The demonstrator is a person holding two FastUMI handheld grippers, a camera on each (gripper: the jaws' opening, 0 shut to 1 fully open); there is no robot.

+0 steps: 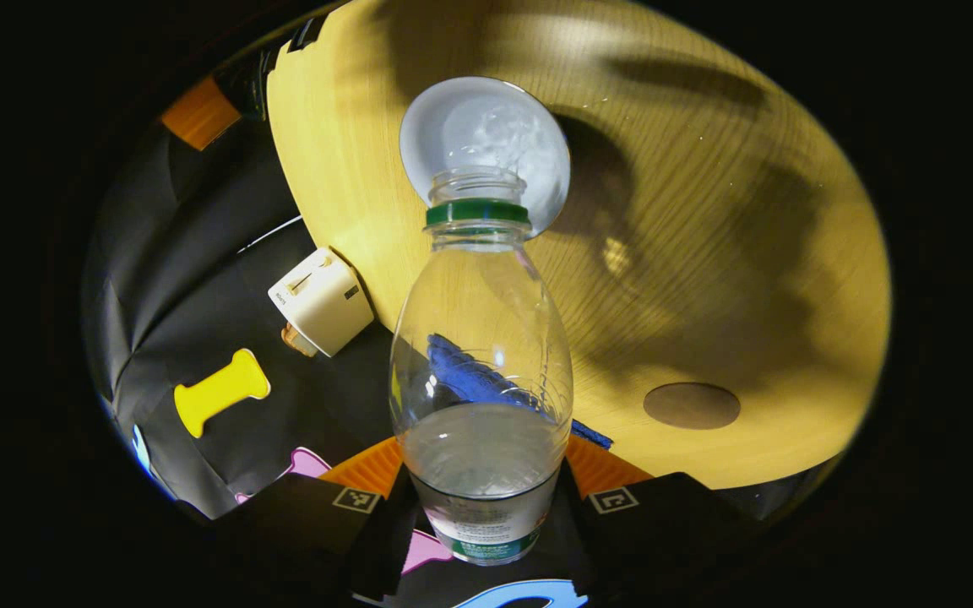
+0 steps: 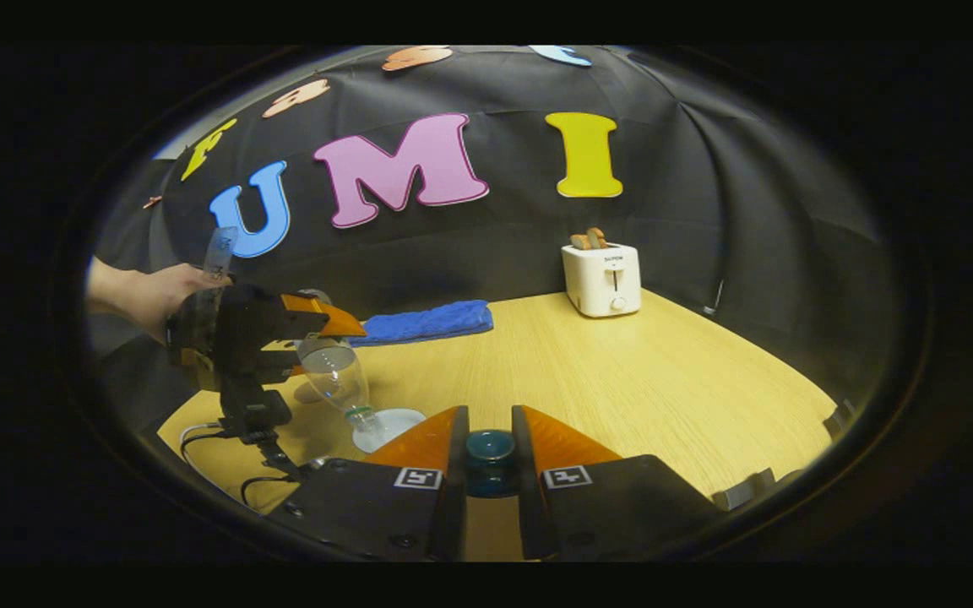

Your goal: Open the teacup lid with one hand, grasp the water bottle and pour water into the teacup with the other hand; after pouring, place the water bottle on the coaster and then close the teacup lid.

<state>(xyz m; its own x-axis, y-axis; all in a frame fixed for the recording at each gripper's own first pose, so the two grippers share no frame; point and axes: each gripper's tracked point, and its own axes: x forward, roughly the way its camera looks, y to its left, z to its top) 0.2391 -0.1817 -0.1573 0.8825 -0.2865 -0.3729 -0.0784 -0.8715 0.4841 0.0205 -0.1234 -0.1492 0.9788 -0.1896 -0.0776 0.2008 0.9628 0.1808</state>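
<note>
In the left gripper view my left gripper (image 1: 482,485) is shut on a clear water bottle (image 1: 482,355) with a green neck ring and no cap. Some water shows inside it. Its mouth points at a white teacup (image 1: 486,139) on the wooden table. A round brown coaster (image 1: 692,405) lies to the right. In the right gripper view my right gripper (image 2: 489,420) is shut on the dark teal teacup lid (image 2: 491,452), held above the table. Farther left, a hand (image 2: 149,295) holds the left gripper (image 2: 258,338), tilting the bottle (image 2: 336,371) mouth-down over the teacup (image 2: 394,426).
A white toaster (image 2: 602,279) stands at the back of the table, also near the table's edge (image 1: 322,300). A blue cloth (image 2: 423,323) lies along the back edge. Cables (image 2: 225,435) trail at the table's left corner. The wooden table (image 2: 664,397) stretches to the right.
</note>
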